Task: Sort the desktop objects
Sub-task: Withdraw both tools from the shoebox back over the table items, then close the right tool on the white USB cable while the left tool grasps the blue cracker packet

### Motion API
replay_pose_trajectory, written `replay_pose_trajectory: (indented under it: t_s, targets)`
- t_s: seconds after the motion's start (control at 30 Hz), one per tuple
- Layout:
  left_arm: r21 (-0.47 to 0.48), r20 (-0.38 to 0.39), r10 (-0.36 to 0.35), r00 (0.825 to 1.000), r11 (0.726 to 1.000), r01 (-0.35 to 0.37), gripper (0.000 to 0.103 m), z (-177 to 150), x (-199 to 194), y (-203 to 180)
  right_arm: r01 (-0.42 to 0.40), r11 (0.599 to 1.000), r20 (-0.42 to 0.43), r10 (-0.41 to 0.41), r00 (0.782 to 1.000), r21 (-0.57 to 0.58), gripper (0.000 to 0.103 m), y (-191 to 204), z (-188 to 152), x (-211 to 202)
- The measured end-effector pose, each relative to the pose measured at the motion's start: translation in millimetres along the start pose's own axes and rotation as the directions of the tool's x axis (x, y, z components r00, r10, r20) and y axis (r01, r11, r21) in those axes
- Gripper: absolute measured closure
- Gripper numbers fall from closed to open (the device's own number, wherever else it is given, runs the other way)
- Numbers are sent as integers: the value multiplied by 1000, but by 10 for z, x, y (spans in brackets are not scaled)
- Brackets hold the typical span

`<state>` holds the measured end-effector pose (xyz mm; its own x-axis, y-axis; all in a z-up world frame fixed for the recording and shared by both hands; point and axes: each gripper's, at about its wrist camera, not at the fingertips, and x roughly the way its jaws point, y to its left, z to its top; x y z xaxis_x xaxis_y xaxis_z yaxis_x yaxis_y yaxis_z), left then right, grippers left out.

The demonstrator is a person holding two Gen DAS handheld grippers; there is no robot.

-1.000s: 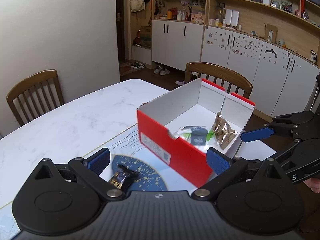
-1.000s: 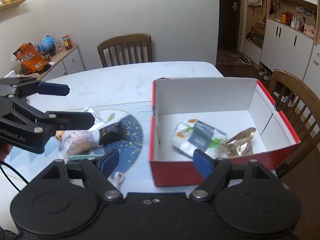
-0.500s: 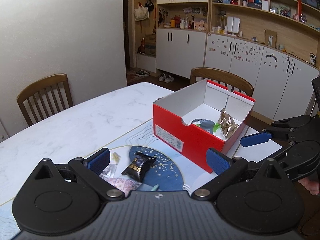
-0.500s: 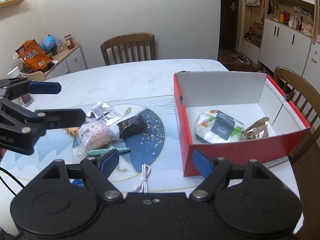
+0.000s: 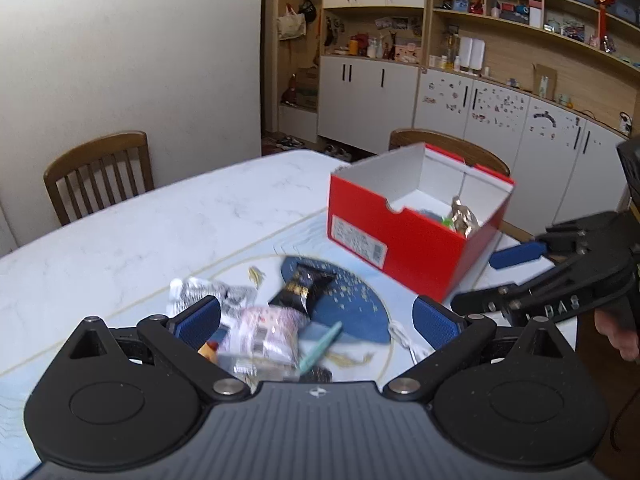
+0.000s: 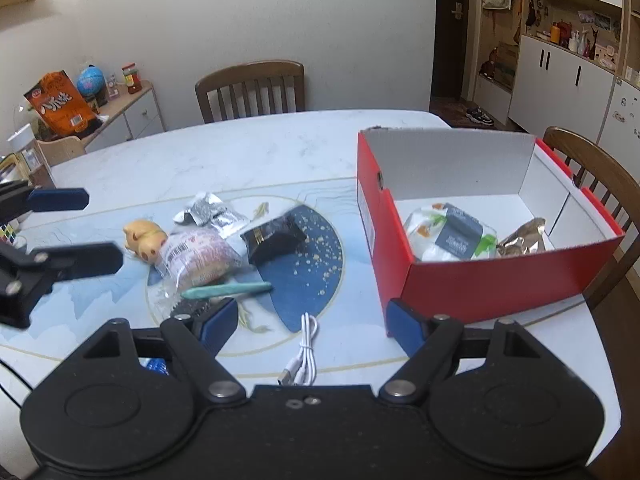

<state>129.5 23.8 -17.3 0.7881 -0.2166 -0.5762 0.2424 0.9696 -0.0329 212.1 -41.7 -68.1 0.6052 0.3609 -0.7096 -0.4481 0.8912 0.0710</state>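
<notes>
A red shoebox (image 6: 480,280) (image 5: 404,248) stands on the table's right side; it holds a white-green packet (image 6: 448,232) and a gold wrapper (image 6: 524,236). Left of it lie a black snack packet (image 6: 272,236) (image 5: 304,284), a pink bagged bun (image 6: 200,252) (image 5: 264,332), a silver wrapper (image 6: 208,212), a small toy figure (image 6: 142,236), a teal pen (image 6: 228,290) and a white cable (image 6: 304,352). My left gripper (image 5: 316,320) is open and empty above the pile. My right gripper (image 6: 308,322) is open and empty over the cable.
A round blue-patterned mat (image 6: 308,276) lies under the pile on the white marble table (image 6: 260,148). Wooden chairs (image 6: 252,88) stand at the far side and beside the box (image 6: 592,168). A side cabinet (image 6: 120,116) with snacks stands at the left.
Both grippers have pulled back and leftward from the box, so the pile of loose objects has come into view. Both stay open and empty.
</notes>
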Motion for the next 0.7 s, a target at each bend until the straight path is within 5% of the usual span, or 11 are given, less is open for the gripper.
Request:
replay_pose_trajectory:
  t_s: [0.3,0.7]
  targets:
    - [4,-59,-49,997,999,50,0,-469,99,-102,15,1000,-29,-15,999,5,22,70,-148,187]
    - [-47,-163,-4,987,999,-4,0,-841,369,-329,28,1000,-58,-28,998,-5,23,99,-277,445]
